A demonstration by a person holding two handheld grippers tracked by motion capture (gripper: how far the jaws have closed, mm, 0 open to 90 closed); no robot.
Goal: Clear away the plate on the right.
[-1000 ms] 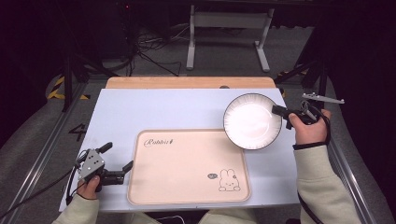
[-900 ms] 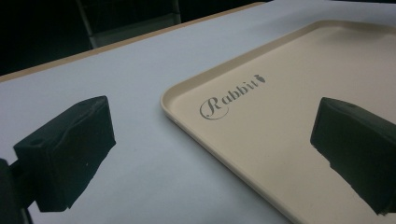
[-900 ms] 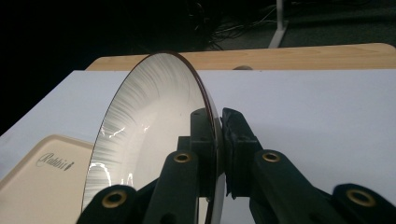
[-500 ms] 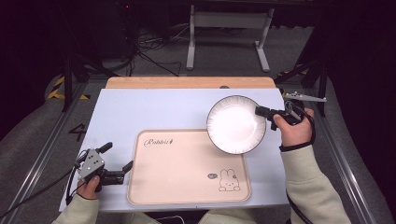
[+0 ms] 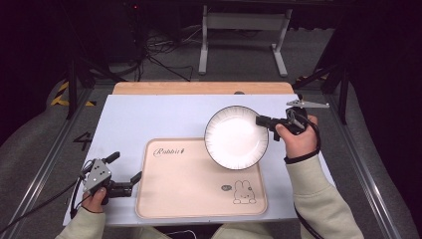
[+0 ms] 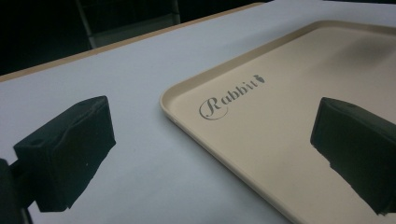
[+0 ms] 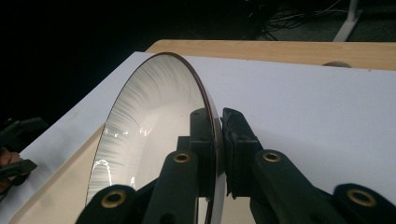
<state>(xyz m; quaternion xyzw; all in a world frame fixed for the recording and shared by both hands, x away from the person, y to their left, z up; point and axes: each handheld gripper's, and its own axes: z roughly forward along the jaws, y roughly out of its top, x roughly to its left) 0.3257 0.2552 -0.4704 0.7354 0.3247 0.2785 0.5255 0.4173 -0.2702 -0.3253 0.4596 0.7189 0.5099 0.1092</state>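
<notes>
In the high view the right gripper (image 5: pixel 263 121) clamped the right rim of a white plate (image 5: pixel 235 137) with a dark edge, and held it over the far right corner of a beige tray (image 5: pixel 169 199), part of it jutting past that corner above the table (image 5: pixel 149 114). Whether the plate rode clear of the tray or brushed it could not be told there. The left gripper (image 5: pixel 130 183) rested at the table's near left corner, just beside the tray's left edge, its jaws spread with nothing between them. In the left gripper view the two black jaws stood well apart, one over the bare table (image 6: pixel 116 84), the other over the tray (image 6: pixel 280 130) near its printed word, gripping nothing. In the right gripper view the jaws were pinched tight on the plate's rim, one pad inside the plate (image 7: pixel 149 126) and one outside, and the plate stood tilted on edge before the camera, with the tray (image 7: pixel 60 196) below it and the left gripper (image 7: pixel 16 149) far off at the left edge. The step in hand looked like carrying the plate onto the tray. The next move would probably call for bringing the plate further toward the tray's middle, levelling it, lowering it until its foot sat flat, and only then easing the right jaws off the rim.
</notes>
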